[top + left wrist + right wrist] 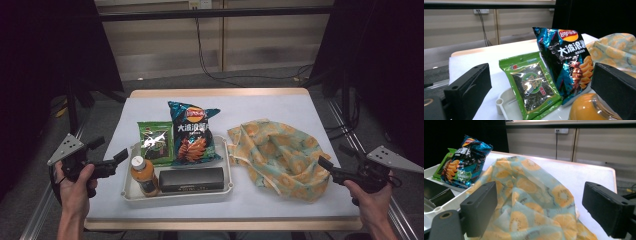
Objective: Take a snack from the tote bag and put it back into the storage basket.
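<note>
**Kim:** Two grippers, both held low at the near corners of the bench. The left gripper [117, 159] has its jaws wide with nothing between them; in its own view the orange bottle cap [592, 108] sits closest, just ahead by one jaw.

**Ravi:** And on the other side?

**Kim:** The right gripper [327, 167] is spread wide too, nothing gripped. Directly ahead of it, just off the jaw tips, lies the crumpled fruit-print cloth [531, 200], bunched up high enough to hide part of the bench behind it.

**Ravi:** What stands around the left one?

**Kim:** Just beyond its tips is the white tray [226, 192]. Nearest inside stands the orange bottle [142, 175], with a black box [191, 179] lying beside it along the near wall. Behind those a green seaweed packet [534, 85] leans up, and the blue crisp bag [566, 62] stands beside it, taller and overlapping its edge.

**Ravi:** Does anything block the cloth?

**Kim:** No; it lies apart from the tray's far side wall, on the white bench cover [280, 107]. Farther off, past the bench, cables [210, 65] hang against the wall.
</note>
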